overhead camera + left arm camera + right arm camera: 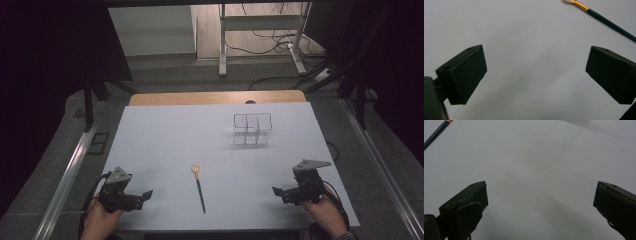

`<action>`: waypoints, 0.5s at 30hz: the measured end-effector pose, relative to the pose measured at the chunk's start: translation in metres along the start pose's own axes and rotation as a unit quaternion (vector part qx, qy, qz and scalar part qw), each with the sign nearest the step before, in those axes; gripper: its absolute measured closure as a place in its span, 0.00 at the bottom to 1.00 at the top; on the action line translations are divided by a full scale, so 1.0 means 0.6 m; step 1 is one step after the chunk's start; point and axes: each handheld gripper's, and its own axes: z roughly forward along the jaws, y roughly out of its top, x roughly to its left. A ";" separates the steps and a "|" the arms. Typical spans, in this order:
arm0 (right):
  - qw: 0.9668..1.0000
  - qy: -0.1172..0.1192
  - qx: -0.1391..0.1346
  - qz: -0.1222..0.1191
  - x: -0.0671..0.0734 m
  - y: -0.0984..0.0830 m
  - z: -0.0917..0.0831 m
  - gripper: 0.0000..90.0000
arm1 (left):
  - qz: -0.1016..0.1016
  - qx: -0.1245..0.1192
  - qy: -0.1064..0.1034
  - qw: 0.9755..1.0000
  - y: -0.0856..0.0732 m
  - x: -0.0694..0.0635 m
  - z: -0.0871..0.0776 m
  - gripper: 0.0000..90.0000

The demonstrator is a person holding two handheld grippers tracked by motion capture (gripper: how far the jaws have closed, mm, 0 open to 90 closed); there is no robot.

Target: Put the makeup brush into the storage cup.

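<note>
A paintbrush [199, 186] with a dark handle, gold ferrule and pale tip lies on the white table [165, 145], tip pointing away from me. A clear divided organiser [252, 128] stands at the back right. My left gripper [145, 195] rests near the front left edge, open, nothing between its jaws; the brush [604, 20] crosses the upper right of the left gripper view. My right gripper [278, 192] sits near the front right, open and empty. The brush handle [435, 133] shows at the top left of the right gripper view.
The table's wooden far edge [215, 97] borders a grey floor with a white desk frame [260, 35] and cables behind. Metal rails [70, 170] run along both sides of the table.
</note>
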 end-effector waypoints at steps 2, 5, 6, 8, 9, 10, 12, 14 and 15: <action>1.000 0.003 -0.001 0.000 0.000 0.000 0.000 0.00 | -0.007 -0.003 -0.003 1.000 0.000 0.001 0.000 0.04; 1.000 0.004 0.000 0.001 0.000 0.000 0.001 0.00 | -0.015 -0.007 -0.004 1.000 0.000 0.003 -0.001 0.04; 1.000 0.014 0.001 0.002 0.002 0.001 0.004 0.00 | -0.022 -0.005 -0.007 1.000 0.000 0.004 -0.001 0.04; 1.000 0.016 0.004 -0.001 0.003 0.001 0.005 0.00 | -0.025 -0.004 -0.009 1.000 0.000 0.003 -0.001 0.03; 1.000 0.012 0.006 -0.010 0.006 0.002 0.006 0.00 | -0.024 -0.003 -0.009 1.000 0.001 0.003 -0.001 0.03; 1.000 0.013 0.007 -0.010 0.007 0.003 0.006 0.00 | -0.021 -0.004 -0.006 1.000 0.002 0.002 -0.001 0.03; 1.000 0.014 0.005 -0.009 0.007 0.003 0.005 0.00 | -0.014 -0.006 -0.004 1.000 0.003 0.002 -0.002 0.04; 1.000 0.016 0.001 -0.008 0.005 0.002 0.005 0.00 | -0.005 -0.003 -0.001 1.000 0.003 -0.001 -0.001 0.04; 1.000 0.016 0.001 -0.008 0.005 0.002 0.005 0.00 | -0.005 -0.003 -0.001 1.000 0.003 -0.001 -0.001 0.04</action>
